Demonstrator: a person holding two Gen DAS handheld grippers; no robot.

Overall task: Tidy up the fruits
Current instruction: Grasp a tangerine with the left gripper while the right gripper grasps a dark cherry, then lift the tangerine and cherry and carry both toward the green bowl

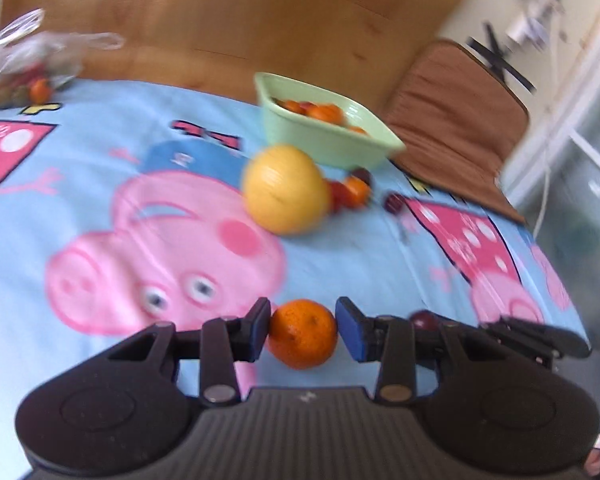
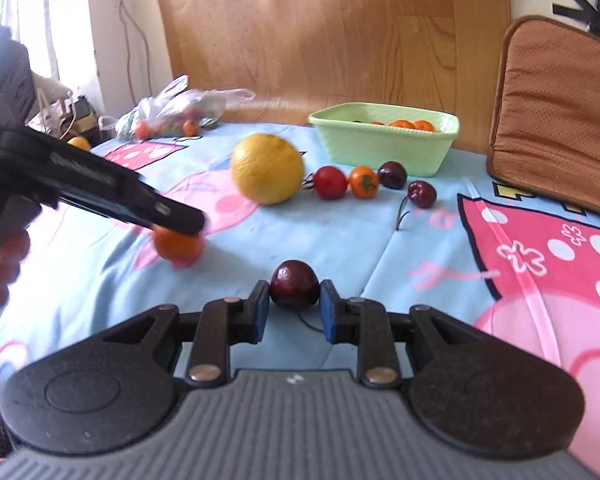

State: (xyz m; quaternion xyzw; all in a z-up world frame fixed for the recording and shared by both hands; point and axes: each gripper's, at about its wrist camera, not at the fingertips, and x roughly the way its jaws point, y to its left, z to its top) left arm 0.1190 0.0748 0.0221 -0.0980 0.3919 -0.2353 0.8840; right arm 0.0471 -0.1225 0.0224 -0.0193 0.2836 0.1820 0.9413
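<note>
Fruit in both grippers now — I have the left gripper (image 1: 303, 330) closed on a small orange tangerine (image 1: 302, 333), pads pressing its sides, and the right gripper (image 2: 293, 307) closed on a dark cherry (image 2: 294, 289), its thin stem trailing down between the jaws. Both pieces sit well short of the green tub (image 2: 384, 140), which stands at the far edge of the cartoon bedsheet (image 2: 340, 232) and already has several orange fruits in it.

My read of the step: carry both to the tub and drop them in. To do it well I would lift clear of the sheet first, then travel over the big yellow citrus (image 2: 267, 168) and the row just in front of the tub — a red tomato (image 2: 330, 182), an orange tomato (image 2: 363, 182) and two more cherries (image 2: 393, 175) — without knocking any of them. The cherry is soft and round, so I would keep the squeeze gentle and the gripper level. I would bring one gripper over the tub rim at a time, since the two are close together, and open low inside so nothing bounces out
</note>
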